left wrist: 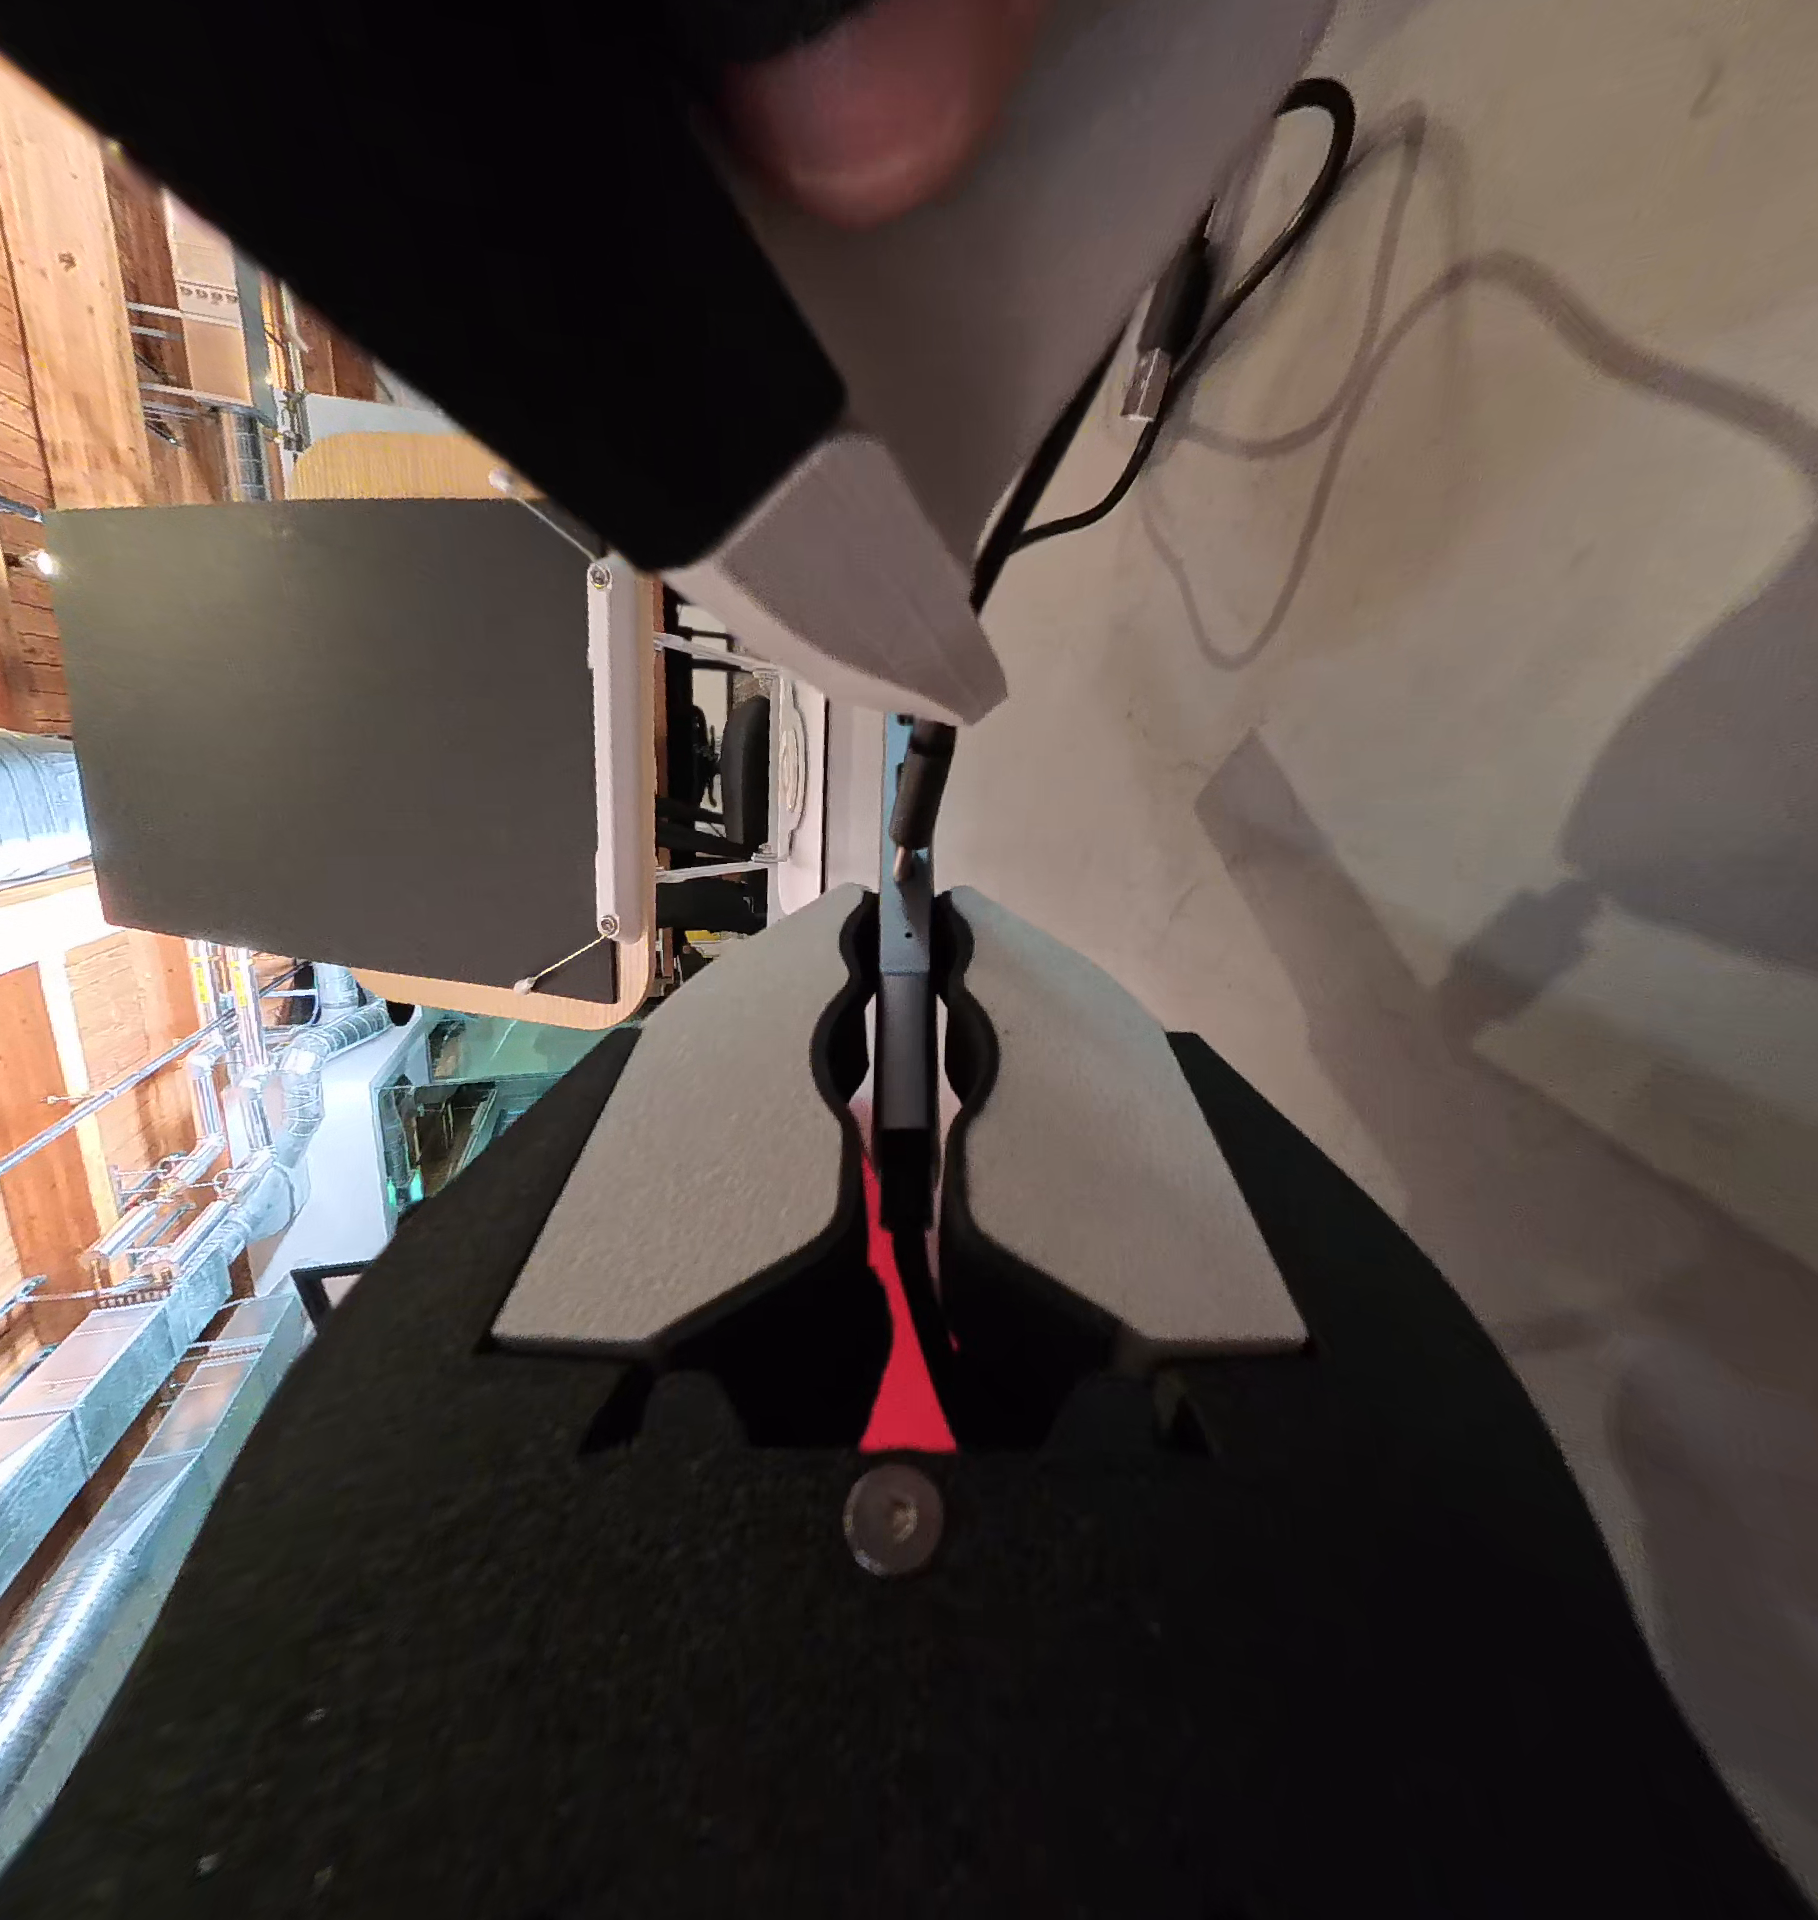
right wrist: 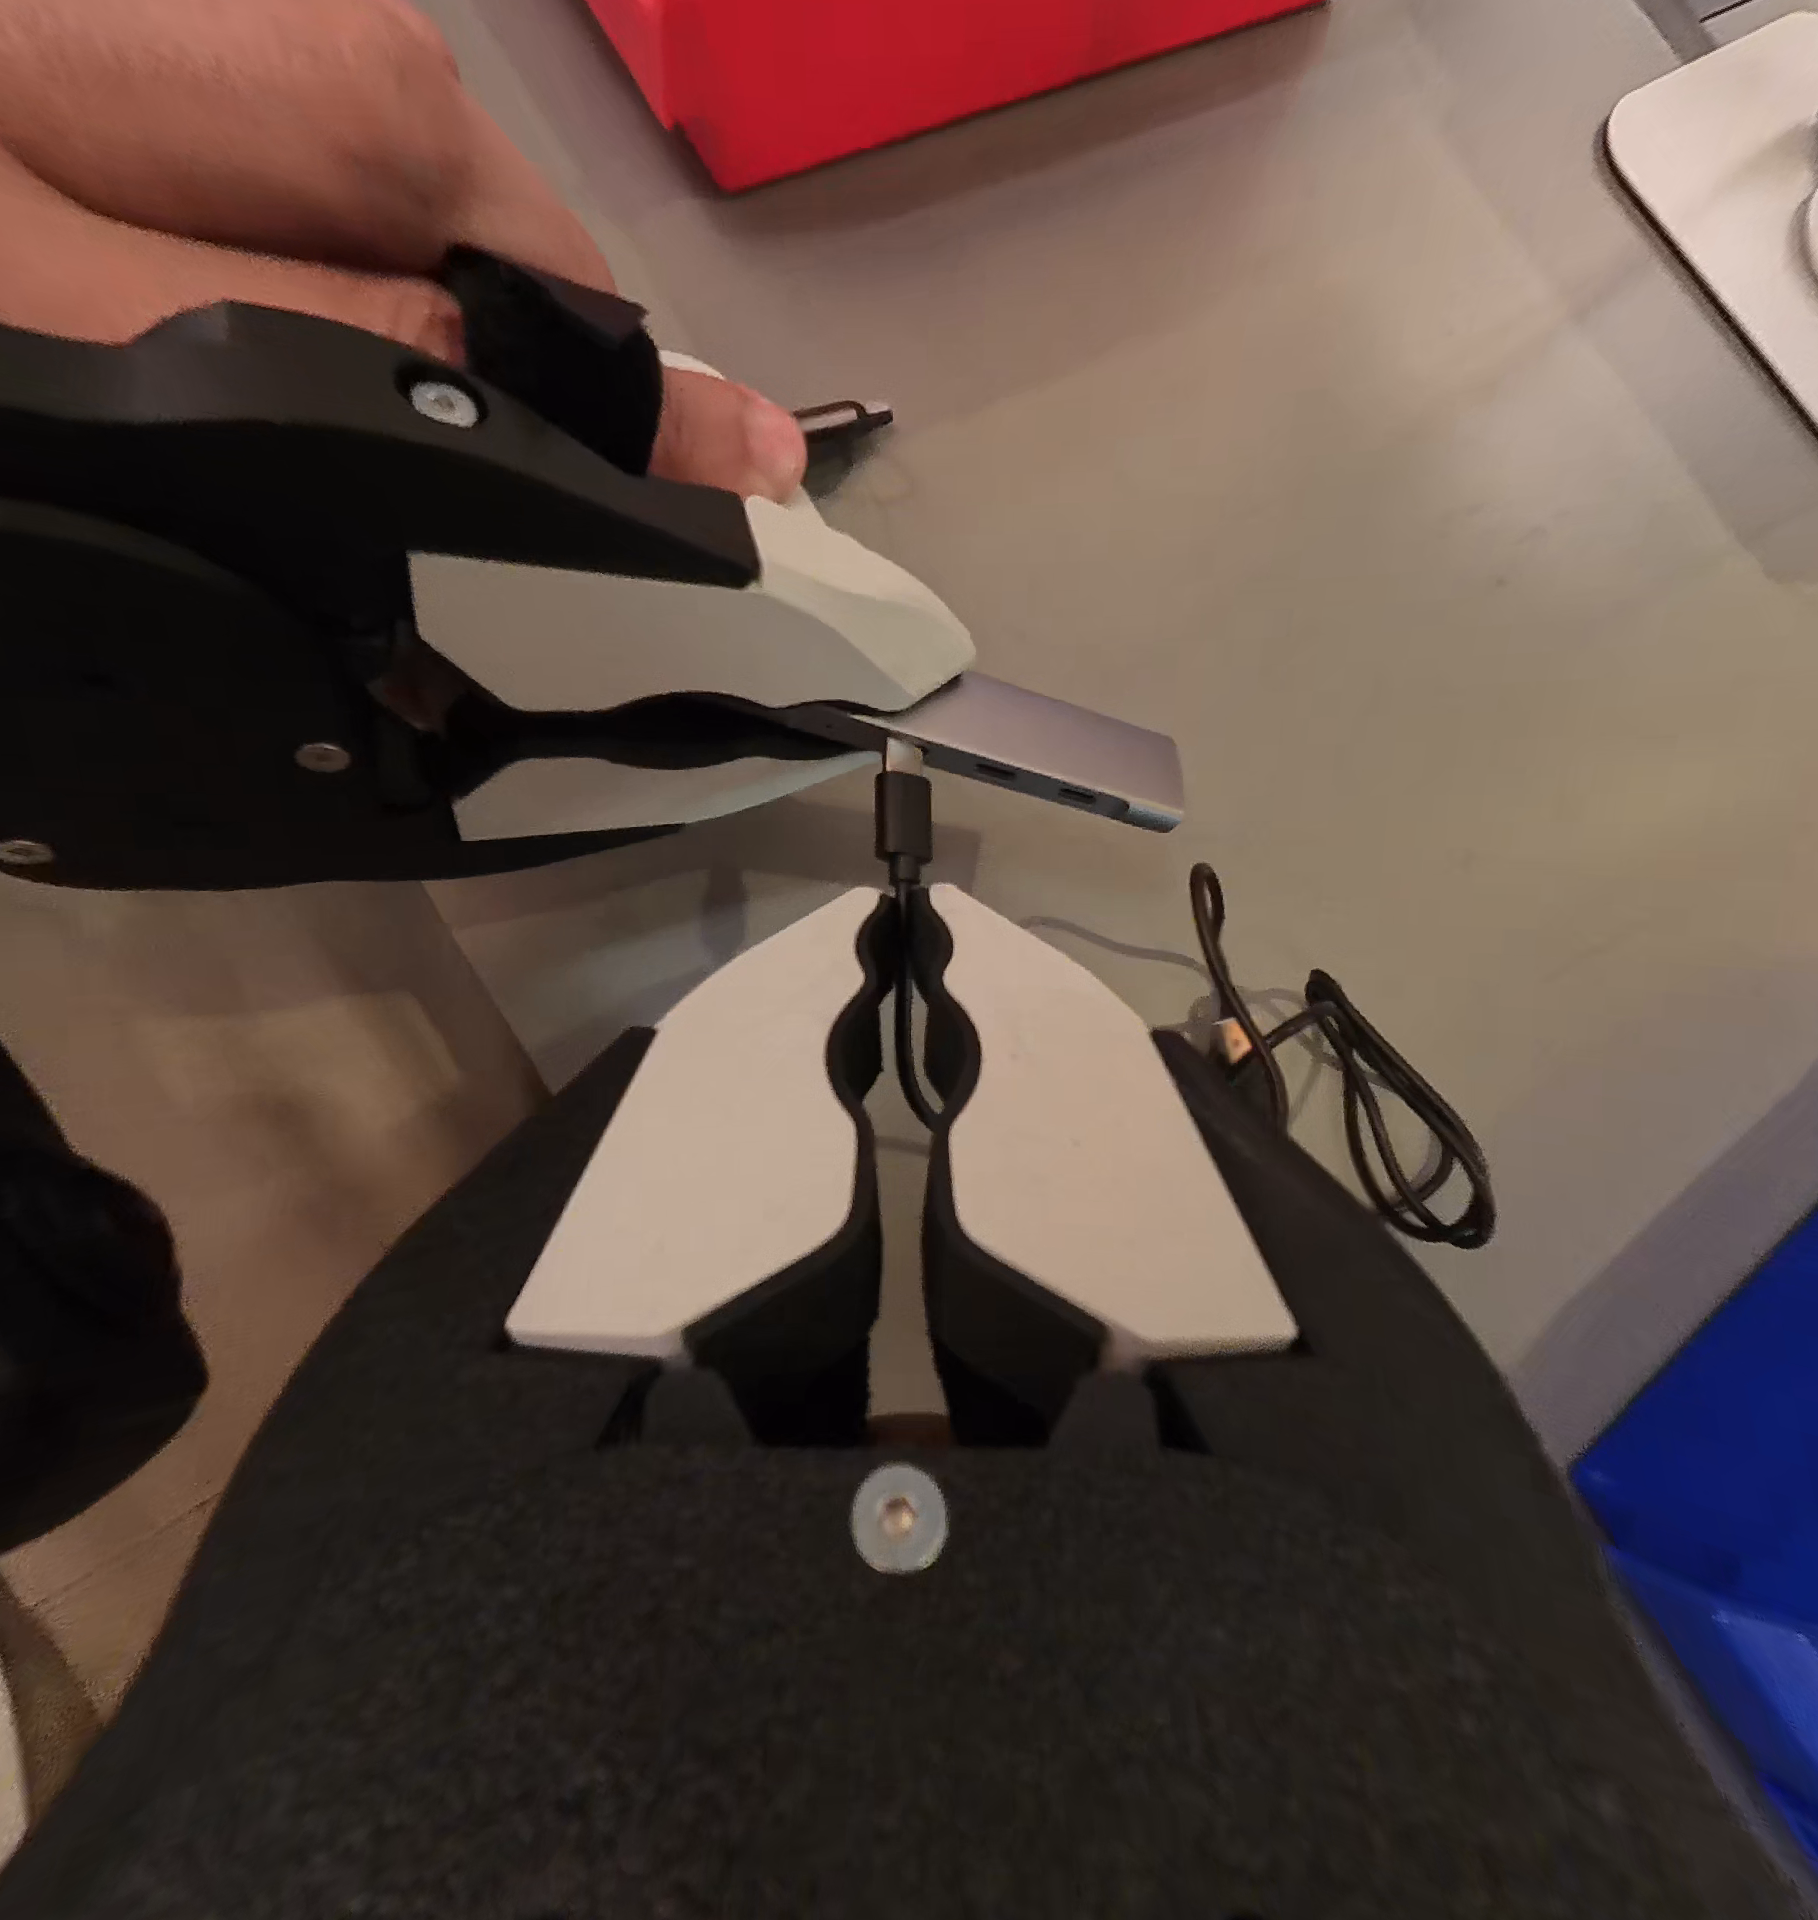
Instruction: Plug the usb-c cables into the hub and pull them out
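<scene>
Gripping the hub point(right wrist: 1050, 743) level, left tool point(right wrist: 863, 727); right tool point(right wrist: 910, 896) pinches cable point(right wrist: 905, 821).

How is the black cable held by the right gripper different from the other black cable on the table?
1. The held cable has its plug in the side of the grey hub; the loose cable is plugged into nothing.
2. The held cable runs between the right gripper's fingers, above the table; the loose cable lies coiled on it.
3. The loose cable's visible end is a wider, flat metal plug.

Both are thin and black.
</scene>
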`<state>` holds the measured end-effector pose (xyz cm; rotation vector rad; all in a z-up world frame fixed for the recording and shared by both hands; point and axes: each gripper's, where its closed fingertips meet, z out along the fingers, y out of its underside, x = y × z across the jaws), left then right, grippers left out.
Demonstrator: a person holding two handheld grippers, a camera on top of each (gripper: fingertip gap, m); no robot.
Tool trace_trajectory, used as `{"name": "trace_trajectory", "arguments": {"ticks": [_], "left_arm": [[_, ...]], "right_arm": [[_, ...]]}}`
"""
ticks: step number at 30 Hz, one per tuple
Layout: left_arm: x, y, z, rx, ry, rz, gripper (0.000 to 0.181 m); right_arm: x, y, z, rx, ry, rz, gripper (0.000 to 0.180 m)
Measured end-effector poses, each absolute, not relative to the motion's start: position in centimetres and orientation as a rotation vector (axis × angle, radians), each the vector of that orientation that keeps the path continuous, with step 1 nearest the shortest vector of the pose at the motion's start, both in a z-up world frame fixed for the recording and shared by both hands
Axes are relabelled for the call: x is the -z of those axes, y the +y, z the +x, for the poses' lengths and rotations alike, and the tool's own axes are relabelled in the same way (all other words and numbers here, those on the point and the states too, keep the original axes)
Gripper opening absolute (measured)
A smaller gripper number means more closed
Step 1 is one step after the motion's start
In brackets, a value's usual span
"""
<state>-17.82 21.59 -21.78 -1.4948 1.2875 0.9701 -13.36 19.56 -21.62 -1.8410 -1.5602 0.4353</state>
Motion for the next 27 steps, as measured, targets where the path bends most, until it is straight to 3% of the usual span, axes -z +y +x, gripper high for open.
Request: {"name": "trace_trajectory", "arguments": {"ticks": [8, 27], "left_arm": [[22.0, 21.6, -17.8, -1.007, 1.307, -1.496, 0.009], [22.5, 21.8, -17.5, -1.093, 1.339, -1.502, 0.009]], "right_arm": [[21.6, 20.1, -13.2, -0.149, -1.649, -1.696, 0.002], [22.8, 20.3, -13.0, -0.203, -1.601, -1.84, 0.002]]}}
